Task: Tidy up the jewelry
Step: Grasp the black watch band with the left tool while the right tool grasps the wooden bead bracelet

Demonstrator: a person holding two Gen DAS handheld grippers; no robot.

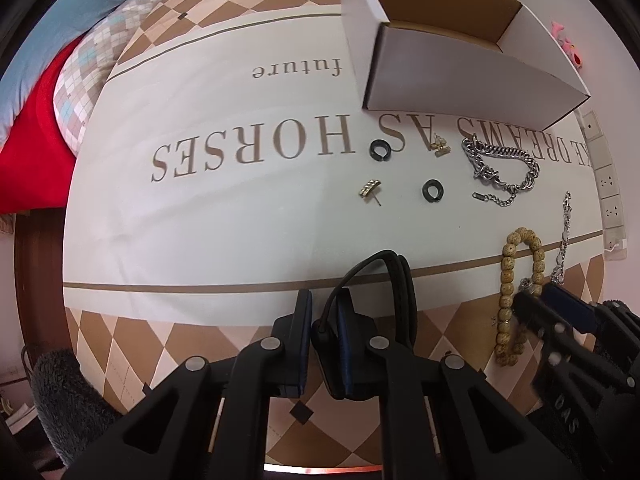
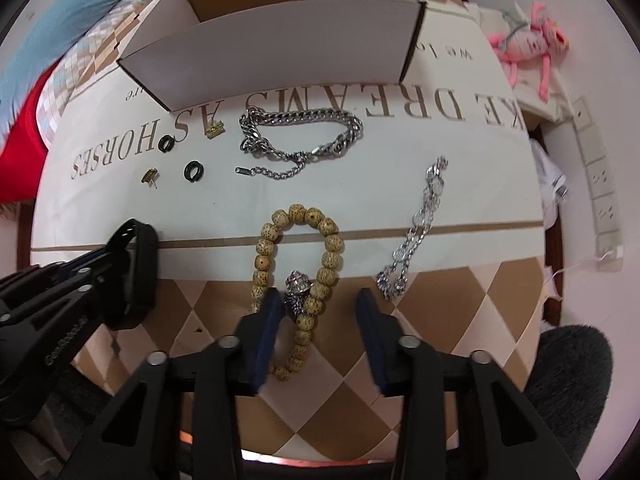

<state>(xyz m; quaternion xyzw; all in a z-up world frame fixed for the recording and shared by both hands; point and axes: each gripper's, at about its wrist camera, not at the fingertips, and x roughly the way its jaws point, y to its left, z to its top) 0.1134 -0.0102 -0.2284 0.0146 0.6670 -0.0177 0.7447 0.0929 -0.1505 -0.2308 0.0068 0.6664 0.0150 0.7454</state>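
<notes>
My left gripper (image 1: 324, 300) points down at the patterned tablecloth and is shut on the thin edge of a black band (image 1: 396, 280). In the right wrist view the same band (image 2: 138, 272) curls beside that gripper. My right gripper (image 2: 318, 300) stands open astride the lower part of a tan bead bracelet (image 2: 264, 252) with a silver charm; its left pad is close to the beads and its right pad stands apart. Farther back lie a heavy silver chain bracelet (image 2: 304, 132), a thin silver bracelet (image 2: 420, 224), two black rings (image 1: 379, 149) and two gold earrings (image 1: 370, 189).
An open white cardboard box (image 2: 280, 52) stands at the back of the table, behind the jewelry. A pink plush toy (image 2: 528, 48) and a power strip (image 2: 600, 184) lie off to the right. Red and blue bedding (image 1: 32, 120) sits past the left edge.
</notes>
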